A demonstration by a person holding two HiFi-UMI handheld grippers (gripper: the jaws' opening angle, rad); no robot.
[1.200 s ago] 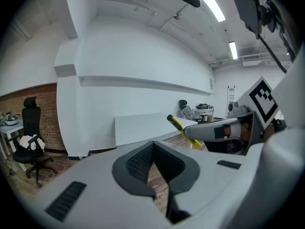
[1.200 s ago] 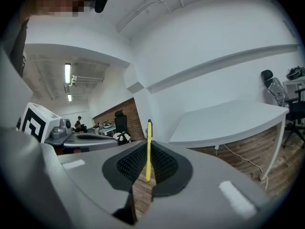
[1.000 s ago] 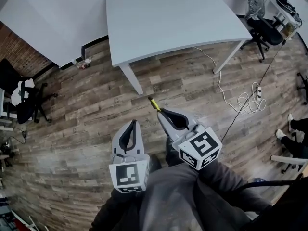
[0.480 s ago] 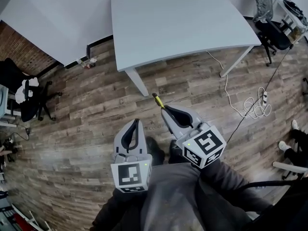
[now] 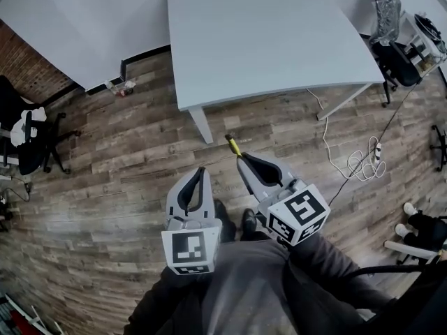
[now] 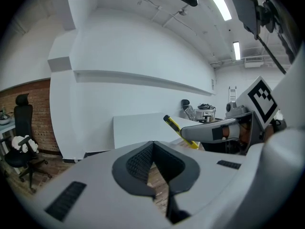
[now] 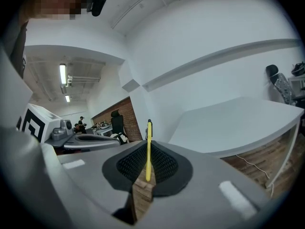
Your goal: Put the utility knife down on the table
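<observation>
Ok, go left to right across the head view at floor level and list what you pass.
Chair → left gripper, shut and empty → knife clamped in the right gripper → white cable → a person's shoes.

We are holding both grippers side by side, pointing forward: the left gripper is closing on nothing, the right gripper is clamping the utility knife.
</observation>
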